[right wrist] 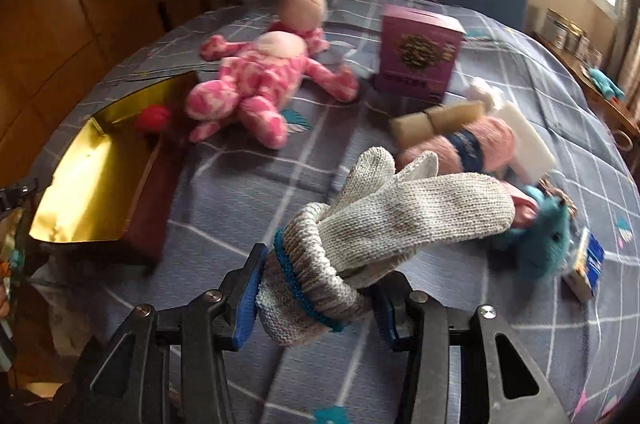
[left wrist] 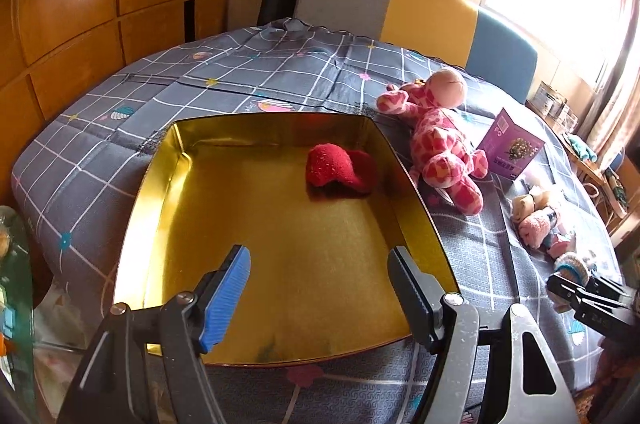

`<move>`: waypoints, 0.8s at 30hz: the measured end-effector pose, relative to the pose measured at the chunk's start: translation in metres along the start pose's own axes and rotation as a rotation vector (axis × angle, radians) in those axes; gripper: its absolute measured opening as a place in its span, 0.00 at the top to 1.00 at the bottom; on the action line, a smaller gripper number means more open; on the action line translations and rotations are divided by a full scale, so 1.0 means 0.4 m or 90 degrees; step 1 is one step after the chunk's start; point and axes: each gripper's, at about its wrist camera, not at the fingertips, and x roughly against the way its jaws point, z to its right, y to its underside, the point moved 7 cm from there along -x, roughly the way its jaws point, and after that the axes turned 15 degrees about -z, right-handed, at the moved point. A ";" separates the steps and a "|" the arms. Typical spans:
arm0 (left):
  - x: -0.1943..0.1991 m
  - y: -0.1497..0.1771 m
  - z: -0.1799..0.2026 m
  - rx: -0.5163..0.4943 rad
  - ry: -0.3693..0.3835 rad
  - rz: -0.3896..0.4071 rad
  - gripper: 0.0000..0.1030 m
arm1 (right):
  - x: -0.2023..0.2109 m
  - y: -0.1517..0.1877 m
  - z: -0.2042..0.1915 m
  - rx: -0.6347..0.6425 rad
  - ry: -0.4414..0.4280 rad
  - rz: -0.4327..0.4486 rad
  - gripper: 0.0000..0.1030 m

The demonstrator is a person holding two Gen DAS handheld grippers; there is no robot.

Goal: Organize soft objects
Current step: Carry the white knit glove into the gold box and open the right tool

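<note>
Evidently bound for the gold tin [right wrist: 96,180] at the left, the knit gloves [right wrist: 384,220] sit clamped by their cuffs in the right gripper [right wrist: 316,298]. Over the tin, the left gripper [left wrist: 320,288] hangs spread and empty, near the red plush [left wrist: 340,170] inside.

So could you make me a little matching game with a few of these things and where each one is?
Things:
1. red plush
2. glove
3. pink giraffe
4. purple box

Places:
A. clamped in the right gripper
B. standing upright on the cloth
C. inside the gold tray
D. lying on the cloth beside the tray

Pairs: 1-C, 2-A, 3-D, 4-B
</note>
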 end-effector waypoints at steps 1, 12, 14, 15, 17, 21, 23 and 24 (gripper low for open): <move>0.001 -0.001 -0.007 0.005 -0.002 0.001 0.30 | 0.004 -0.013 -0.044 0.027 -0.015 0.004 0.54; 0.017 -0.004 -0.122 0.067 -0.024 0.012 0.30 | -0.031 -0.167 -0.418 0.264 -0.087 0.015 0.53; 0.016 -0.002 -0.136 0.074 -0.027 0.010 0.30 | -0.064 -0.196 -0.453 0.287 -0.084 0.003 0.54; 0.014 -0.002 -0.140 0.076 -0.028 0.009 0.30 | -0.082 -0.207 -0.472 0.299 -0.079 -0.004 0.54; 0.010 -0.001 -0.147 0.079 -0.029 0.007 0.30 | -0.123 -0.229 -0.494 0.320 -0.058 -0.019 0.53; 0.003 0.002 -0.151 0.081 -0.030 0.004 0.30 | -0.202 -0.264 -0.516 0.332 -0.018 -0.050 0.53; -0.003 0.005 -0.151 0.080 -0.029 -0.001 0.30 | -0.232 -0.272 -0.512 0.331 -0.003 -0.064 0.51; -0.005 0.007 -0.150 0.079 -0.028 -0.003 0.30 | -0.245 -0.278 -0.512 0.325 0.001 -0.068 0.51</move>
